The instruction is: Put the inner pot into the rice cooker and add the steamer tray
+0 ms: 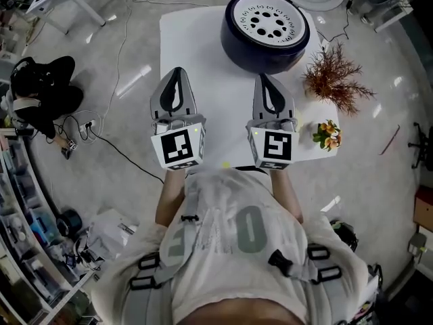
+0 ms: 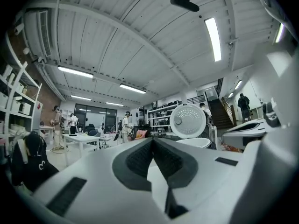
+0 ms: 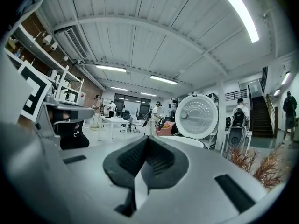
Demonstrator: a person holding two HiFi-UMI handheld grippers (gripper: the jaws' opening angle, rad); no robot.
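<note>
The left gripper (image 1: 178, 73) sits low over the near half of the white table (image 1: 203, 39), clenched on nothing: its 2 ribbed black pads (image 2: 139, 160) meet at the tips. Beyond it, at the far edge, stands the cooker (image 1: 262, 59), a squat, round, glossy navy shell. Its lid (image 2: 188, 121) is tipped up, so the pale disc inside, dotted with holes, faces us. Under the lid a smooth white rim (image 3: 183, 142) curves across, but I cannot tell whether it is the pot, the tray on top of it, or the cooker's own lip. No loose pot or tray shows on the table. That fits a cooker loaded with both parts as well as one whose parts wait out of sight. Either way, I think any reach to the opening should come straight from the front and level. A round pot would likely seat only when square to the well, and a hard, smooth rim could slip in narrow pads. The right gripper (image 1: 266, 78) is pinched shut and empty too, beside the left. Right of it, a brittle rust-brown sprig (image 1: 335, 76) and a small bunch of orange flowers (image 1: 328, 135) crowd that corner and are easy to knock.
</note>
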